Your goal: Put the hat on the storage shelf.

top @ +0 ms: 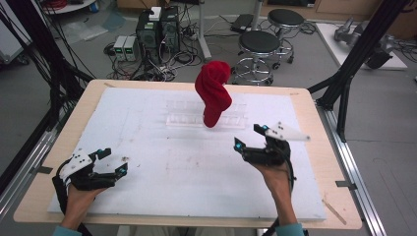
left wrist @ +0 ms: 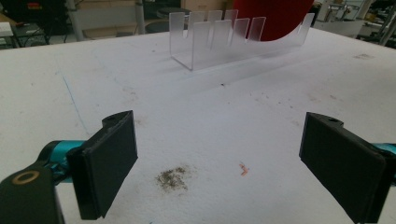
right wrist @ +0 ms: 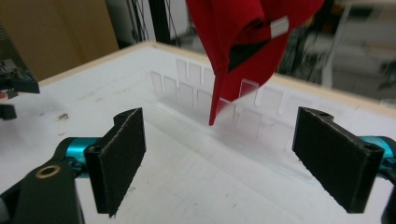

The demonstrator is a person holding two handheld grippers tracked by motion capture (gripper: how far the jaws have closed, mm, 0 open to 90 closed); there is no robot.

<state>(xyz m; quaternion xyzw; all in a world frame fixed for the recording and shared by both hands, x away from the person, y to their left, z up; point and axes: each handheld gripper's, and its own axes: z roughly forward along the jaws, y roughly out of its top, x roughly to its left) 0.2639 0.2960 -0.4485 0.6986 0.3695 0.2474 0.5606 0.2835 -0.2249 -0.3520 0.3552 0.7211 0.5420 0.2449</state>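
**Red cap parked on the clear rack, both claws spread and holding nothing**

So the right gripper (top: 250, 136) sits on the right half of the board with its jaws spread wide, nothing between them. From its own view the pads (right wrist: 120, 158) frame the red cap (right wrist: 243, 42), which stands a bit ahead and apart from them, no contact. The left gripper (top: 112, 161) is over near the front-left corner, also spread wide with only bare board between its pads (left wrist: 109, 161), and well away from the cap.

The cap is plain red, standing tall on the clear slotted rack (top: 184, 118), brim pointing down into the slots. The right gripper view looks into its dark inside, with a pale strap across it.

The rack sits mid-board toward the far edge. The white board (top: 172, 177) is open all around it, with a wooden table rim (top: 314, 128) at the sides. A few smudges (left wrist: 173, 177) lie by the left claw.
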